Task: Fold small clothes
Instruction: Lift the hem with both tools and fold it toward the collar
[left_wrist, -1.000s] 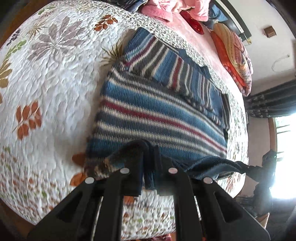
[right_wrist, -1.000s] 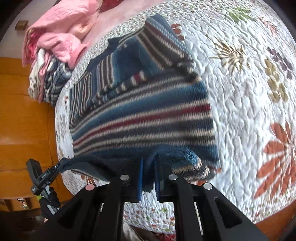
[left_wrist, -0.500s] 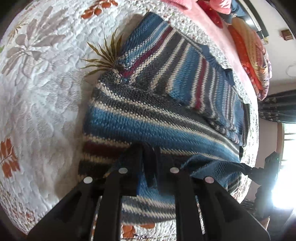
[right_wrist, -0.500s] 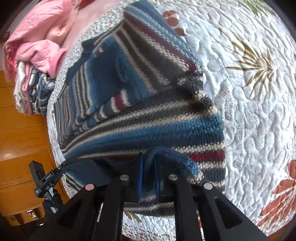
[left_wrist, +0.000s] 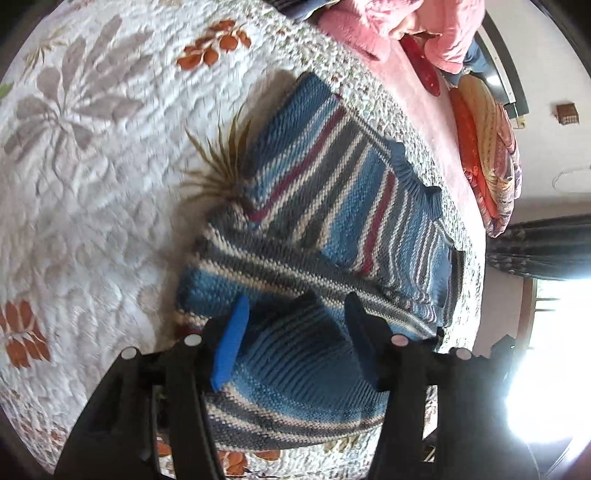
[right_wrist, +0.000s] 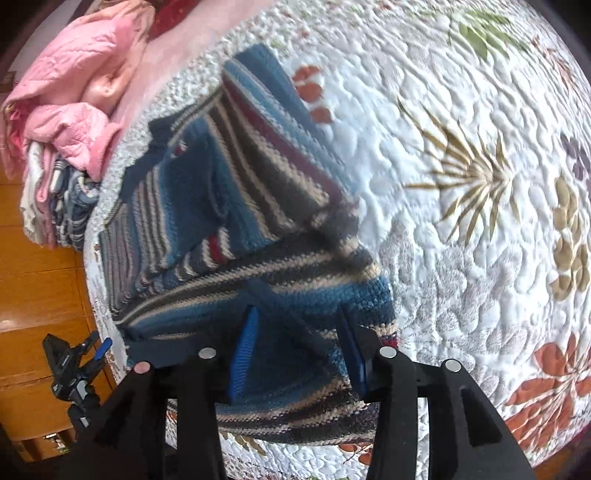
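Sweater (left_wrist: 317, 236) lies part-folded on the bed quilt (left_wrist: 92, 184), thick soft knit, floppy, so pinch doubled hem corners; left gripper (left_wrist: 295, 332) and right gripper (right_wrist: 299, 343) fingers both wide, empty.

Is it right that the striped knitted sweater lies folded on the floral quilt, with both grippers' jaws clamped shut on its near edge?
Not quite. The striped sweater does lie folded on the floral quilt, but both grippers' jaws stand open, not clamped. The left wrist view shows the left gripper spread over the fabric; the right wrist view shows the same for the right gripper.
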